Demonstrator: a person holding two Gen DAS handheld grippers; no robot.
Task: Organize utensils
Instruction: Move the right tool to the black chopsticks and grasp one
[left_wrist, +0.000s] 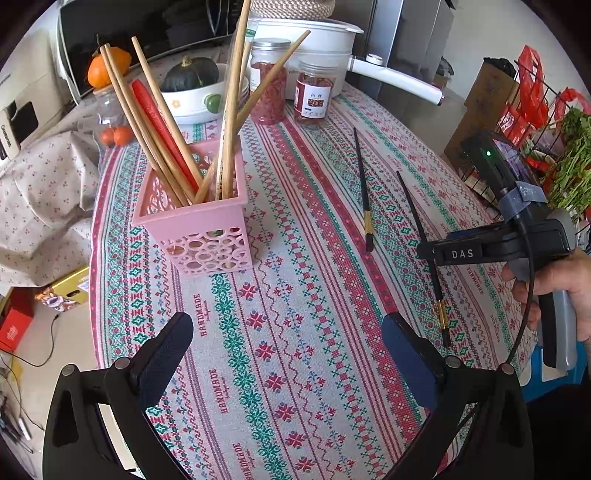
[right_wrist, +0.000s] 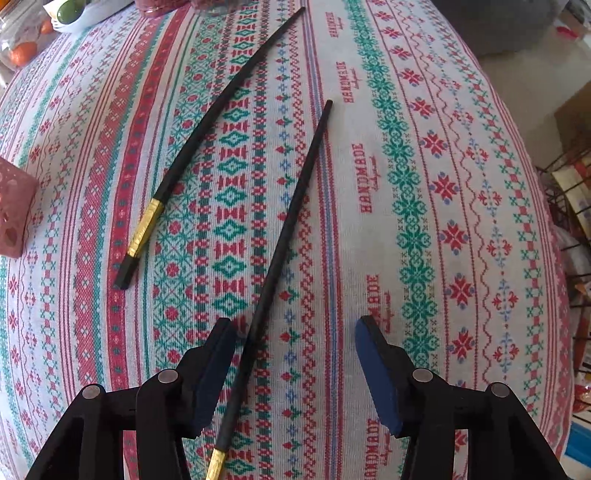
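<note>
Utensils: mostly sorted, two stragglers left. The pink basket (left_wrist: 199, 218) at about 10 o'clock on the worktop (left_wrist: 314, 332) already holds a bundle of wooden chopsticks (left_wrist: 162, 122) plus one red utensil (left_wrist: 159, 122), all standing up and leaning out against the rim.

Left to do: two black chopsticks with gold bands, both lying flat on the patterned cloth, apart from each other and well clear of the basket.
- Far black chopstick (left_wrist: 364, 192) sits near centre, toward 1 o'clock in the left wrist view. Nothing near it.
- Near black chopstick (right_wrist: 284, 236) runs between the fingers of the right claw (right_wrist: 295, 373), closer to the finger at 9 o'clock. Fingers are spread and straddle it without gripping. I can't tell if the 9 o'clock pad touches the shaft or just sits beside it. Gold band end is at 6 o'clock, near the frame edge.

Left claw (left_wrist: 288, 354) hangs over bare cloth at 6 o'clock, spread wide, carrying nothing.

My read: right claw is at the pre-grasp step on the near chopstick. It needs to close, lift and drop the chopstick into the basket, then do the same for the far one. Thin round shaft flat on cloth could roll or slip out of the pads on closing.
</note>
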